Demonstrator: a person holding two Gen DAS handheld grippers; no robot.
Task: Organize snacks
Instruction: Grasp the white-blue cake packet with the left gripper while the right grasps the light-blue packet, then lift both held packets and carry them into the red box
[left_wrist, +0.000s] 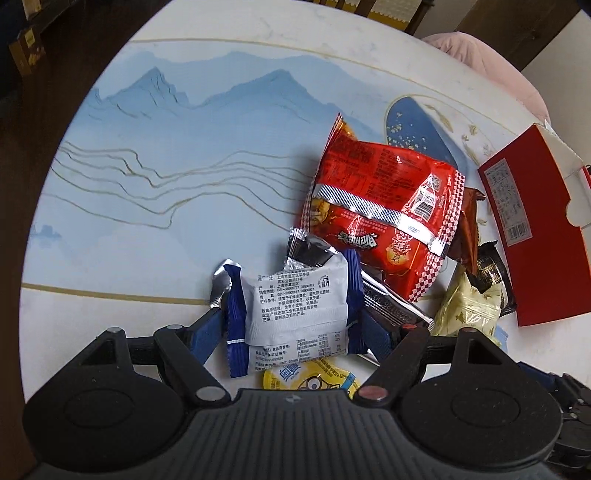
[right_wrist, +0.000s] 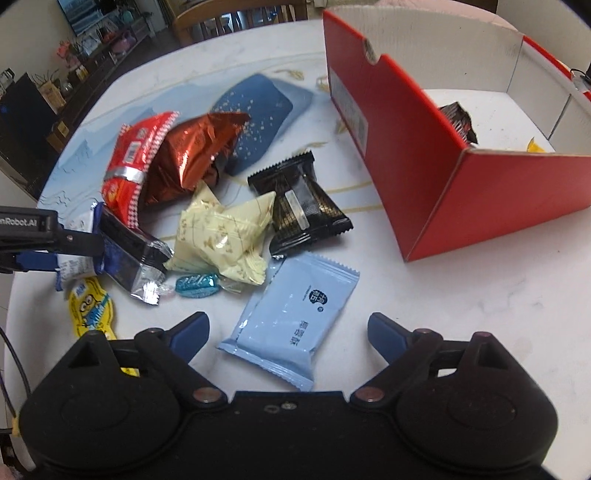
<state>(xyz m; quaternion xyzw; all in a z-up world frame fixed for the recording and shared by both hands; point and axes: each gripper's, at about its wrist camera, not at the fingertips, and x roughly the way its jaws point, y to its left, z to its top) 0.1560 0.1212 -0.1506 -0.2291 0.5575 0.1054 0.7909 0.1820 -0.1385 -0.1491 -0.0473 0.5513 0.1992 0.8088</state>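
Jaws first: on our left gripper (left_wrist: 291, 325) they stand either side of the white-and-blue packet (left_wrist: 295, 317), blue fingers (left_wrist: 205, 338) at its crimped edges; we cannot tell whether the pads press it yet. On our right gripper (right_wrist: 288, 332) the jaws are released, spread wide around the near end of the light blue packet (right_wrist: 291, 321), clear counter showing on both sides, no contact.

Outward on the left: yellow cartoon pouch (left_wrist: 314, 380) just under the packet, black-and-silver wrapper (left_wrist: 391, 302) beside it, red checkered bag (left_wrist: 384, 210) farther off. Outward on the right: cream pouch (right_wrist: 221, 236), black striped packet (right_wrist: 303, 206), teal candy (right_wrist: 195, 284), copper foil bag (right_wrist: 188, 162) beyond. The red box (right_wrist: 458, 177) sits far right on the counter (right_wrist: 461, 295), open, with a dark wrapper (right_wrist: 458, 122) already in it.

Risks, as we judge them: left jaws may pinch the neighbouring wrapper or pouch too, since the pile is tight. Right jaws may slide over the flat, slick packet and push it away. The two grippers are close; a lift could clip one another.
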